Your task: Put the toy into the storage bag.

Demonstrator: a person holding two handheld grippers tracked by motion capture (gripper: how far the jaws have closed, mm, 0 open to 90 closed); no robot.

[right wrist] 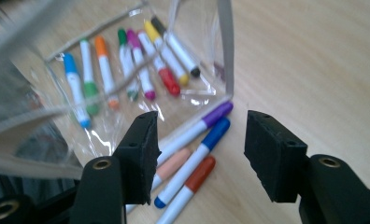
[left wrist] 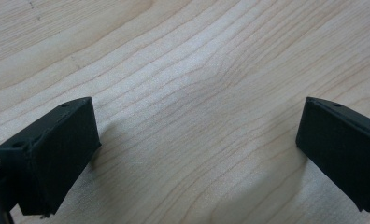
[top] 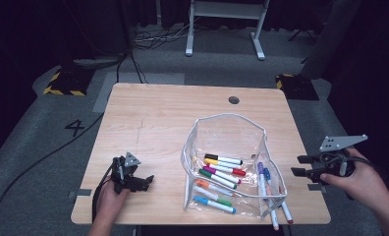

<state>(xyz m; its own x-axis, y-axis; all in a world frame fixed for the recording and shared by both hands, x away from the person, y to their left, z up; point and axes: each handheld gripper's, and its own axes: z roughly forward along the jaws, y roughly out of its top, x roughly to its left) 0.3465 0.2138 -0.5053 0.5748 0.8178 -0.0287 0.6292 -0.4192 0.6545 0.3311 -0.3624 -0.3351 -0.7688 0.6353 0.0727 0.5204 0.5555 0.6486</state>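
Note:
A clear plastic pouch (top: 227, 130) lies open on the wooden table (top: 158, 113), with several coloured markers (top: 222, 169) inside it. More markers (top: 267, 189) lie loose on the table by its right side. In the right gripper view these are a purple marker (right wrist: 217, 114), a blue one (right wrist: 215, 131), a peach one (right wrist: 174, 164) and a red one (right wrist: 198, 175). My right gripper (top: 300, 166) (right wrist: 199, 149) hovers at the table's right edge, open, above the loose markers and gripping none. My left gripper (top: 147, 181) (left wrist: 197, 149) rests open on bare wood at the front left.
A round cable hole (top: 234, 100) sits near the table's far edge. Beyond the table are grey floor, black cables (top: 133, 59), a white stand (top: 227, 29) and yellow-black striped blocks (top: 65, 83). Bare wood spans the table's left and far parts.

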